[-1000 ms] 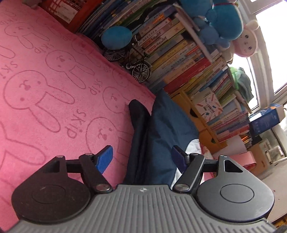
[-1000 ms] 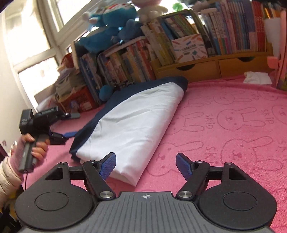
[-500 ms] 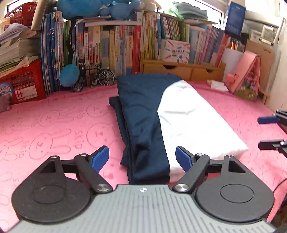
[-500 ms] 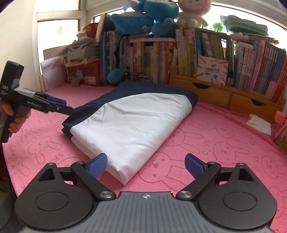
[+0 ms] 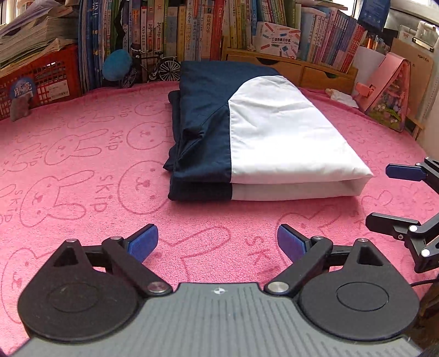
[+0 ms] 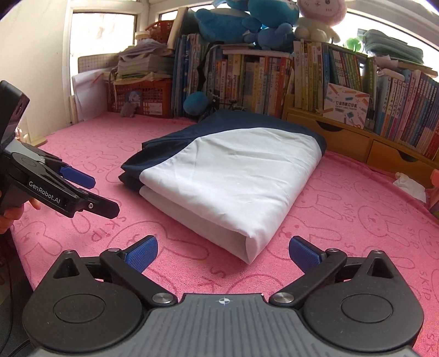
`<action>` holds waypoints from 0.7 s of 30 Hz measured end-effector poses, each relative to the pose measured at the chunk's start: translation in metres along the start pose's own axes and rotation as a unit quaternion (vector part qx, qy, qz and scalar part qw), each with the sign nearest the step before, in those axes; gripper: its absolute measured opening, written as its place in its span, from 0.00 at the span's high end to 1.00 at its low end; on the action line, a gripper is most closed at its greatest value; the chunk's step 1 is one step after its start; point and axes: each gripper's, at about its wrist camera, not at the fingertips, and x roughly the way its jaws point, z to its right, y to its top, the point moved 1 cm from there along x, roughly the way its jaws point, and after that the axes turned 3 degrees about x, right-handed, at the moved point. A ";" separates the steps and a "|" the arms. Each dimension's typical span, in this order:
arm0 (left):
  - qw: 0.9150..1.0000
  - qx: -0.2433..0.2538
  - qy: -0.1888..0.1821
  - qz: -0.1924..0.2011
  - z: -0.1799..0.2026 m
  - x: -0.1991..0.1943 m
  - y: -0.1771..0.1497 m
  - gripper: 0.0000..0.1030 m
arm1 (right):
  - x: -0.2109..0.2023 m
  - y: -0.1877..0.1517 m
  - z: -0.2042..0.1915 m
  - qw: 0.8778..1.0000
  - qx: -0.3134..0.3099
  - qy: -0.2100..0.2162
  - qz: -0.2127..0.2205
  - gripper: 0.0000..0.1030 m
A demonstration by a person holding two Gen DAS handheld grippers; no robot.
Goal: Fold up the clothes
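Observation:
A folded navy-and-white garment [image 5: 263, 137] [image 6: 233, 175] lies flat on the pink rabbit-print cloth [image 5: 82, 170]. My left gripper [image 5: 218, 243] hovers short of its near edge, jaws still opening, nothing between them. My right gripper [image 6: 223, 251] sits just before the garment's near white corner, jaws also still opening and empty. In the left wrist view the right gripper [image 5: 395, 196] shows at the right edge, apart from the garment. The left gripper [image 6: 90, 192], held by a hand, appears at the left in the right wrist view.
Rows of books [image 6: 260, 79] and a wooden drawer unit [image 6: 351, 140] line the back. A red crate [image 5: 46, 82], a small model bicycle [image 5: 156, 67], a blue ball [image 5: 116, 61] and a pink house-shaped toy [image 5: 389, 93] stand around the cloth. Plush toys [image 6: 247, 22] sit on top.
Both grippers have pulled back from the garment and rolled level, and their jaws have opened wider. The garment lies folded and free on the cloth.

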 end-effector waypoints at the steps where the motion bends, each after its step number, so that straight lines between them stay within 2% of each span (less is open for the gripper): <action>1: 1.000 0.006 0.008 0.003 0.002 0.002 -0.001 0.08 | 0.002 -0.003 0.001 1.000 0.002 -0.003 -0.001 0.00; 7: 0.999 0.046 0.007 0.012 0.008 0.015 0.001 0.06 | 0.009 -0.011 0.018 1.000 0.016 0.008 0.004 0.00; 11: 0.996 0.084 -0.003 0.025 0.010 0.024 0.010 0.00 | 0.016 -0.004 0.028 1.000 -0.015 0.016 0.012 0.00; 14: 0.993 0.114 0.002 0.040 0.011 0.034 0.014 0.00 | 0.030 -0.002 0.033 0.999 -0.040 0.015 -0.002 0.00; 18: 0.996 0.068 -0.035 0.047 -0.003 0.040 0.012 0.00 | 0.044 -0.007 0.041 0.998 -0.020 0.035 -0.037 0.00; 21: 0.996 0.071 -0.032 0.044 -0.001 0.041 0.013 0.00 | 0.048 -0.008 0.045 0.998 -0.008 0.048 -0.050 0.00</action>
